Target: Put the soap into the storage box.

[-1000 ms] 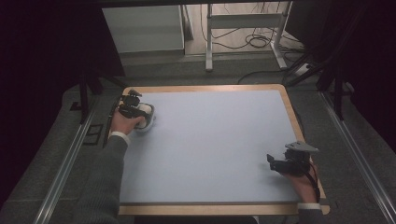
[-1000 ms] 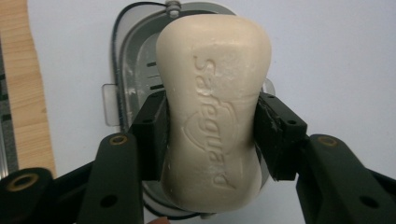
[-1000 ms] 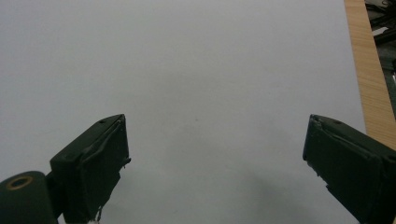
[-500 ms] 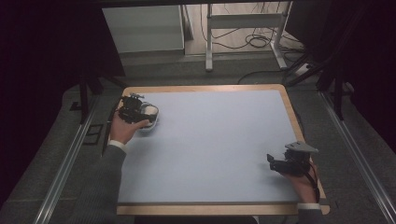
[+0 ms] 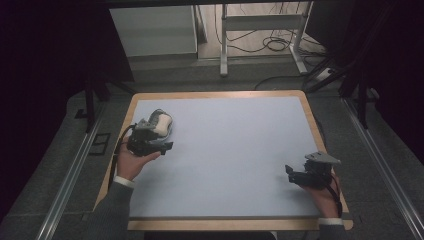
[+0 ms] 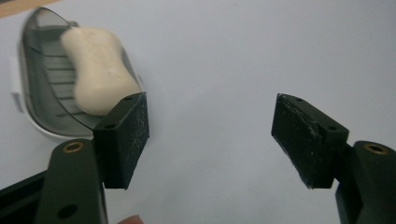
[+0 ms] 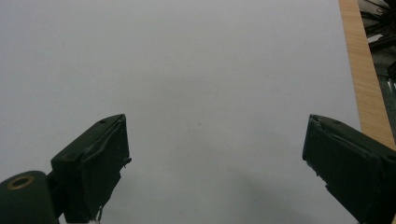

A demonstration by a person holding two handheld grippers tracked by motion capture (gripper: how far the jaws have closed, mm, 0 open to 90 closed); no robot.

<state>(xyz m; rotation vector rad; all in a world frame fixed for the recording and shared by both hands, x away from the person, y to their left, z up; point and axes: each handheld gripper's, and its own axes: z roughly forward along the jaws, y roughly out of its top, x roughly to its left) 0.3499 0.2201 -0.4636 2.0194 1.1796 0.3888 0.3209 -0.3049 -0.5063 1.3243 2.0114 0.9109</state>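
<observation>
The bar of soap already lies in its grey dish at the table's far left corner, the left gripper beside it wide and empty, the right gripper likewise wide over bare mat, so little seems left.

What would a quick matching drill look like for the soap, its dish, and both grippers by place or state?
Things:
1. bar of soap
2. soap dish
3. left gripper
4. right gripper

Descriptions:
A. open, over bare mat near the table's right edge
B. cream, lying in the tray
C. dark translucent, on the mat's far left
D. open, beside the dish

Pairs: 1-B, 2-C, 3-D, 4-A
</observation>
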